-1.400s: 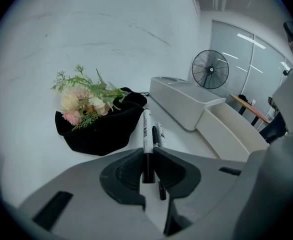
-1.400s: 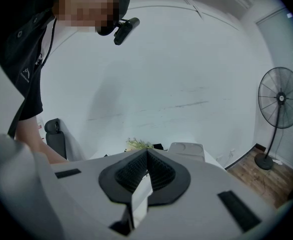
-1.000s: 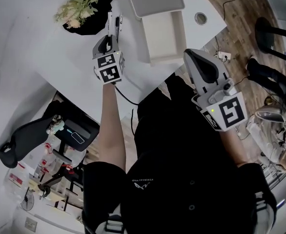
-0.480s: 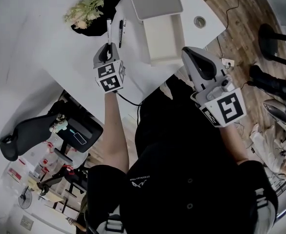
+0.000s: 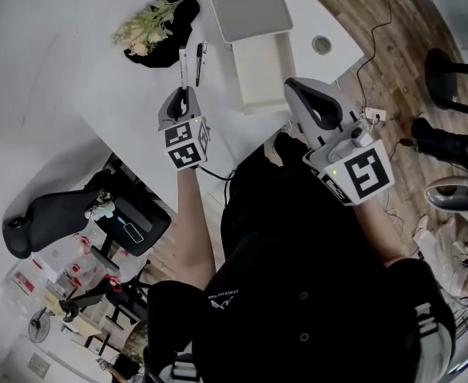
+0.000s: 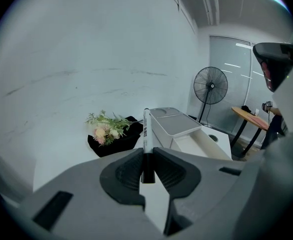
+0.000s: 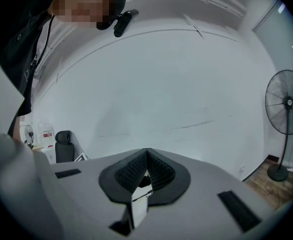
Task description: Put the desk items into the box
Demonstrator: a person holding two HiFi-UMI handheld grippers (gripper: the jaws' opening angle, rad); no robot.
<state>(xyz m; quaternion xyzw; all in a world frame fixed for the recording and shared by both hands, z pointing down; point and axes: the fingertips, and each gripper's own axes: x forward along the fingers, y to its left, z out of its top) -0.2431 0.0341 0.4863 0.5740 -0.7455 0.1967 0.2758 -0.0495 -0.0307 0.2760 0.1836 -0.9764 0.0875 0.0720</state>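
My left gripper [image 5: 182,96] is over the white desk [image 5: 122,94], shut on the near end of a white marker pen [image 5: 181,64] that points away from me. In the left gripper view the marker [image 6: 146,129] runs straight out from between the jaws of the left gripper [image 6: 147,153]. A black pen [image 5: 201,61] lies just right of it. The open white box [image 5: 262,74] stands to the right, with its grey lid [image 5: 246,6] behind it. My right gripper [image 5: 300,94] hangs shut and empty by the desk's near edge, right of the box; the right gripper [image 7: 147,152] faces a bare wall.
A bunch of flowers on a black cloth [image 5: 150,26] lies at the back of the desk, and also shows as flowers [image 6: 106,129] in the left gripper view. A round cable hole [image 5: 322,45] sits right of the box. A standing fan [image 6: 210,86] is beyond the desk, and an office chair [image 5: 58,214] is below left.
The head view has shifted, so desk and grippers sit a little lower in the picture. The left gripper stays shut on the marker. The right gripper has edged nearer the desk edge.
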